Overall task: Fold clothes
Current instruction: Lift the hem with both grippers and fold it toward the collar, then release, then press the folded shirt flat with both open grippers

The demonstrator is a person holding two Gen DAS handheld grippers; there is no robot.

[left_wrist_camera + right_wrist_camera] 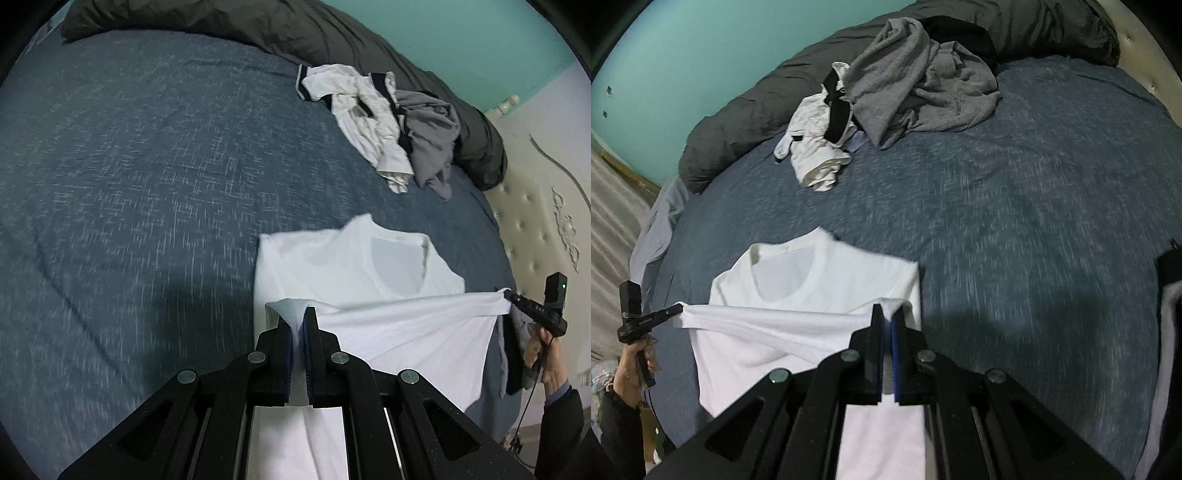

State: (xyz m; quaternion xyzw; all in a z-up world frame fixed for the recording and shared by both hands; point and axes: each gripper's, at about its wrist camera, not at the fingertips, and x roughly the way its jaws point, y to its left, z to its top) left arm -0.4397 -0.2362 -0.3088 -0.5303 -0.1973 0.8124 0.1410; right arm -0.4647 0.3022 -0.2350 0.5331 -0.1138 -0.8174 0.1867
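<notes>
Scene: a person is working a white T-shirt [354, 258] on a blue-sheeted bed [129, 177], a handheld gripper in each hand.

Left gripper [297, 325]: its blue-padded jaws are pinching a bunched corner of the shirt's lower part, with cloth running down between the fingers.

Right gripper [886, 321]: its jaws are clamping the opposite corner the same way; in the left view its tip is seen biting the far end of the same edge.

Shirt: the collar half is lying flat on the bed, neck opening up, while the lower part is being held up off the sheet, the edge pulled taut between the two tools.

Why held so: the even pull from both corners is keeping the edge straight, which would let it be laid over the chest in a clean crosswise fold. That is a judgement from the pose; blur in the sheet suggests the tools are moving, though the direction cannot be told.

Pile: a white garment with dark trim [362, 122] and a grey garment [432, 147] are lying crumpled beside each other near the dark duvet [258, 22], well apart from the shirt.

Containers: no basket or bin is showing; the bed alone is holding the clothes.
</notes>
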